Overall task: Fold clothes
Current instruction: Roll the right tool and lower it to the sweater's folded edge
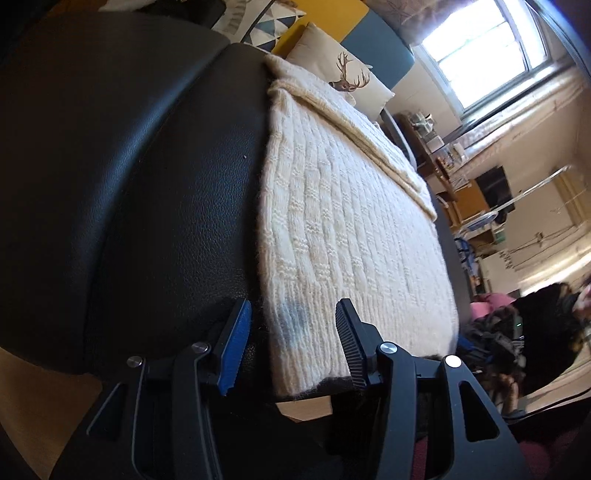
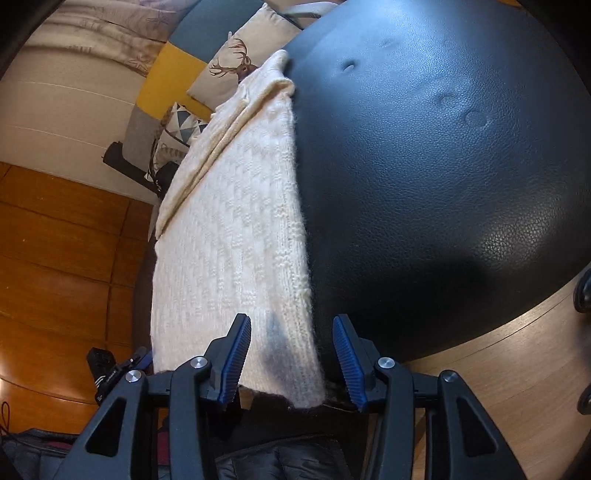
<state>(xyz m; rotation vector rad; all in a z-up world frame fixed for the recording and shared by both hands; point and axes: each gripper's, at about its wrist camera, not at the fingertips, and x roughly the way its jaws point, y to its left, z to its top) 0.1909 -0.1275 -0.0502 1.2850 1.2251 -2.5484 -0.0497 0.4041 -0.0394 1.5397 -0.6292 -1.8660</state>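
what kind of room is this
Probably a lived-in living room or bedsit: a deer-print cushion on a colourful sofa, a cream knitted sweater on a black leather seat, and wooden flooring.

The left gripper [image 1: 293,343] is black plastic with two fingers, and round silver screws sit at the joints. One pad is blue with little ridges. The right gripper [image 2: 291,358] looks alike, with two blue ridged pads [image 2: 236,360].

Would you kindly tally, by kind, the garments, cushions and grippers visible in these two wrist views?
Cream knitted sweater: 1
Cushions, deer-print cushion and triangle-pattern cushion: 2
Grippers, left gripper and right gripper, both open: 2
Total: 5
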